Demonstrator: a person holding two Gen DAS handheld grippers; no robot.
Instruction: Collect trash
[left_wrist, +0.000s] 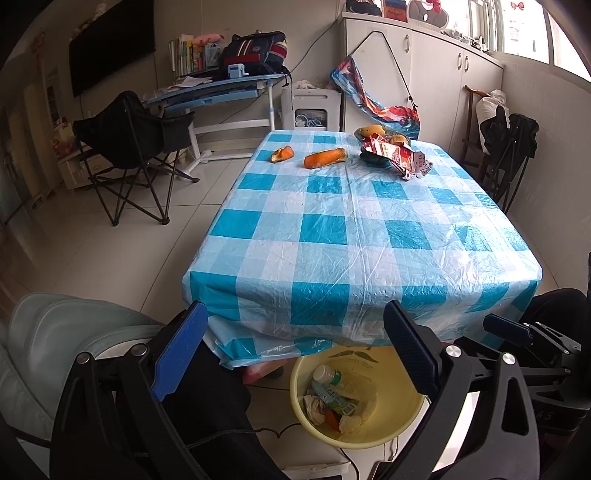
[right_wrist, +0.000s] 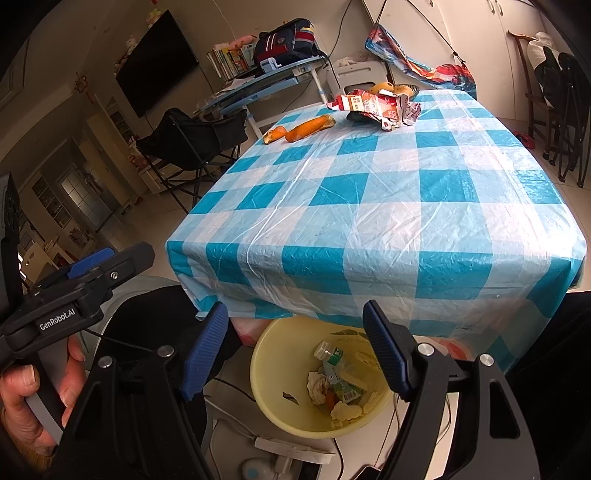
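My left tool (left_wrist: 293, 350) and right tool (right_wrist: 295, 350) hang spread and empty above the part-filled yellow basin (right_wrist: 266, 398); carrot pieces (left_wrist: 325, 157) and a crumpled wrapper (left_wrist: 399, 155) remain on the table (left_wrist: 369, 240).

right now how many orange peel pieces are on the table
2. A small peel lies at the far left of the table; a longer peel lies just right of it. More may be hidden behind the crumpled wrapper.

Two peels (left_wrist: 325, 157), one wrapper (left_wrist: 397, 157), one basin (left_wrist: 406, 417)
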